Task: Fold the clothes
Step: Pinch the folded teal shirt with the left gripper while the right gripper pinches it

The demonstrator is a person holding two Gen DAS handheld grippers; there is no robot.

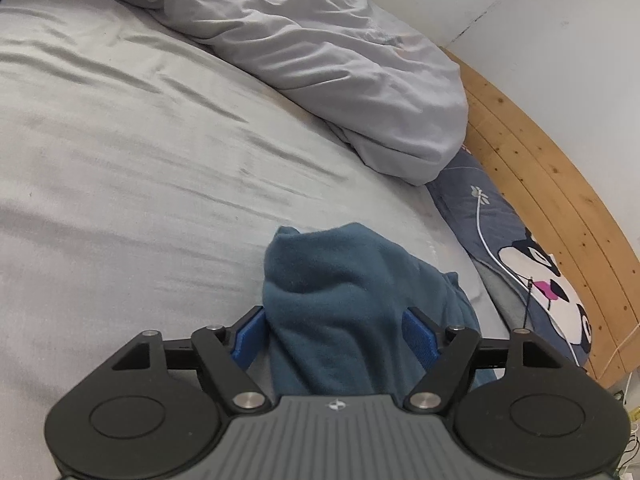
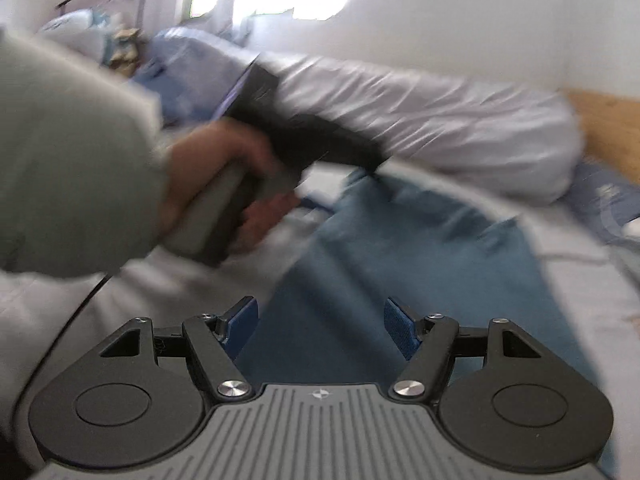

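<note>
1. The left gripper (image 1: pixel 335 334) has its blue pads spread wide, with a bunched fold of the teal garment (image 1: pixel 340 304) standing up between them; the cloth fills the gap and meets both pads, but whether they pinch it or only flank it cannot be told
2. The right gripper (image 2: pixel 320 326) has its pads (image 2: pixel 402 330) set wide apart above the flat part of the same teal garment (image 2: pixel 400 260), with nothing between them
3. The garment lies on the grey bedsheet (image 1: pixel 120 160), near the bed's right side, close to the patterned pillow (image 1: pixel 552 280)
4. A rumpled pale duvet (image 1: pixel 320 60) is heaped along the far side of the bed, against the wooden bed frame (image 1: pixel 560 160)
5. In the blurred right wrist view, the person's left hand (image 2: pixel 216 172) grasps the handle of the other gripper, whose tip reaches the garment's far edge
</note>
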